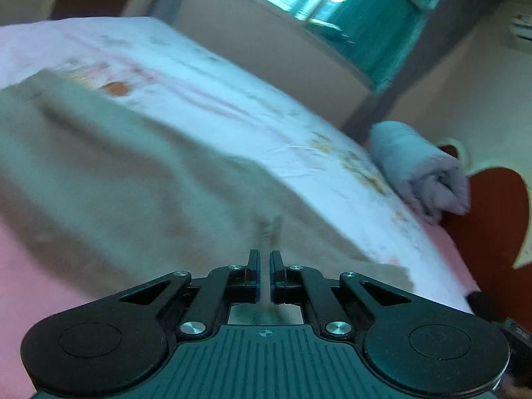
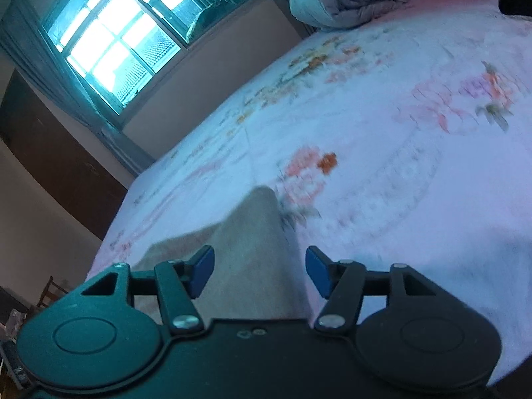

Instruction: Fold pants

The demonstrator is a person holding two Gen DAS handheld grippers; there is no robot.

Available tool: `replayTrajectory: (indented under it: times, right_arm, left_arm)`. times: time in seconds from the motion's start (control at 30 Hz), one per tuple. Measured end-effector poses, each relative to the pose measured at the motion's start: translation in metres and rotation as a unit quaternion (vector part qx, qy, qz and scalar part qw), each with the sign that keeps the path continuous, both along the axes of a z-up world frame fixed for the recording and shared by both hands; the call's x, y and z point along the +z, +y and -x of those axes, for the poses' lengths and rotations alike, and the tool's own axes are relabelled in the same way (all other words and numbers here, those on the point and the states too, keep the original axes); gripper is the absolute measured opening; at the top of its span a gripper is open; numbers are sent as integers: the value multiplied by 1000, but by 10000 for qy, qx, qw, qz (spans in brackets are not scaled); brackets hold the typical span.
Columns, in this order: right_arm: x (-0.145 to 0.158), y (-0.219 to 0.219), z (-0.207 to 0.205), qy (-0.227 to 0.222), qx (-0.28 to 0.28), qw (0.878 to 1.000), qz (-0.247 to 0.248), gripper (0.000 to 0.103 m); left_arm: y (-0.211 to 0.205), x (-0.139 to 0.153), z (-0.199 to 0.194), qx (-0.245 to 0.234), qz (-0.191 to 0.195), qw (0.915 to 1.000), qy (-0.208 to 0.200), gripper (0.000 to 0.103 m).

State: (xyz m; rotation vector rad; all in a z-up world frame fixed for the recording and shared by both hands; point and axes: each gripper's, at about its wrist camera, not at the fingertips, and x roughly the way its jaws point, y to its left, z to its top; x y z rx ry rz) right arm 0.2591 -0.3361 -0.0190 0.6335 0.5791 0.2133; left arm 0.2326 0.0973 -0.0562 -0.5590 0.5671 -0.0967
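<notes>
— Floral bedsheet [image 2: 382, 106] covers the whole bed, white and pink with orange flower prints, and a window [image 2: 113, 40] with teal curtains glows behind it. What lies on the sheet?

— Beige pants [image 1: 109, 173], spread over the near part of the sheet and rumpled into soft ridges. In the right wrist view only a peaked corner of the pants [image 2: 252, 249] shows, rising toward an orange flower print on the sheet.

— How do the left tongs [image 1: 265, 262] stand?

— Closed all the way, the two black fingers nearly meeting with just a sliver between them. They sit right over the pants' near edge; a thin strip of cloth seems to run into the gap, but blur keeps me from telling whether cloth is really pinched.

— And the right tongs [image 2: 259, 266]?

— Parted about halfway, blue pads [image 2: 202, 271] well apart. The peak of the pants lies between the pads, yet neither pad presses on it.

— Anything else near the pants?

— A rolled grey blanket [image 1: 422, 173] rests at the sheet's far edge, well apart from the pants, beside a dark red headboard [image 1: 492, 219].
</notes>
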Motion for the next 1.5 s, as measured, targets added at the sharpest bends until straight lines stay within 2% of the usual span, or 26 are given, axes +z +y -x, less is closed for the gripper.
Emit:
replayTrajectory:
  times: [0.07, 0.1, 0.13, 0.2, 0.4, 0.47, 0.53, 0.6, 0.67, 0.7, 0.73, 0.77, 0.83, 0.9, 0.97, 1.07, 1.17, 1.2, 1.23, 1.27, 1.3, 1.33, 1.37, 1.4, 1.43, 1.5]
  right_arm:
    - [4, 3, -9, -16, -18, 10000, 0, 54]
    - [5, 4, -13, -12, -27, 10000, -17, 54]
    - [6, 6, -15, -28, -27, 10000, -47, 54]
    - [9, 9, -18, -73, 13, 10000, -15, 54]
    - [2, 8, -26, 25, -6, 10000, 37, 55]
    - [-2, 6, -28, 92, -60, 9999, 0, 55]
    - [-7, 5, -30, 157, -73, 9998, 4, 55]
    - [-11, 6, -31, 203, -78, 9998, 12, 56]
    - [-14, 7, -32, 247, -61, 9997, 14, 56]
    - [-15, 8, -32, 257, -51, 9997, 15, 56]
    - [-16, 8, -32, 267, -43, 9996, 19, 56]
    - [-16, 9, -32, 274, -34, 9996, 28, 56]
    - [-16, 11, -35, 284, -7, 9996, 36, 56]
    - [-11, 14, -42, 227, 66, 9997, 59, 56]
    - [-2, 15, -51, 75, 162, 9998, -18, 56]
    - [7, 21, -71, -152, 465, 9978, -457, 54]
    - [4, 31, -97, -107, 678, 9948, -751, 43]
    - [-4, 33, -109, 91, 678, 9947, -769, 38]
    - [-17, 35, -124, 517, 621, 9945, -672, 21]
    - [-32, 35, -136, 984, 449, 9931, -457, 5]
    - [-45, 31, -143, 1343, 234, 9902, -317, 0]
    - [-53, 23, -145, 1398, 192, 9884, -561, 0]
    - [-52, 18, -143, 1415, 198, 9868, -761, 0]
    - [-44, 16, -139, 1286, 227, 9887, -740, 2]
    - [-33, 15, -132, 1031, 225, 9924, -640, 12]
    - [-18, 13, -125, 592, 340, 9956, -636, 13]
  left_arm:
    - [-6, 1, -14, -78, 5, 10000, 26, 31]
    - [-9, -2, -23, -96, -39, 9999, 95, 69]
    - [-13, -6, -33, -152, -99, 9996, 217, 90]
    - [-22, -12, -49, -225, -258, 9989, 314, 89]
    - [-32, -21, -89, -490, -219, 9973, 506, 89]
    - [-39, -20, -95, -581, -339, 9963, 541, 88]
    - [-46, -21, -97, -792, -341, 9946, 579, 72]
    - [-52, -25, -98, -841, -476, 9933, 638, 70]
    - [-49, -28, -99, -813, -422, 9934, 687, 49]
    - [-45, -29, -101, -797, -364, 9935, 730, 22]
    - [-38, -31, -101, -877, -95, 9934, 739, 17]
    - [-35, -31, -100, -907, -13, 9934, 706, 16]
    - [-37, -24, -90, -943, -216, 9943, 449, 15]
    - [-36, -18, -77, -822, -456, 9952, 269, 15]
    - [-30, -28, -79, -778, -389, 9948, 525, 16]
    - [-27, -33, -82, -824, -313, 9943, 594, 19]
    - [-33, -32, -83, -779, -417, 9945, 562, 27]
    - [-34, -32, -84, -789, -441, 9945, 531, 34]
    - [-36, -32, -83, -833, -421, 9945, 481, 47]
    - [-38, -31, -82, -882, -407, 9944, 420, 55]
    - [-40, -28, -80, -915, -441, 9942, 363, 71]
    - [-41, -24, -78, -909, -521, 9939, 349, 82]
    - [-43, -17, -74, -852, -668, 9936, 320, 85]
    - [-44, -9, -70, -772, -801, 9935, 226, 88]
    - [-46, 0, -65, -693, -864, 9938, 90, 88]
    - [-47, 13, -55, -590, -768, 9952, -166, 89]
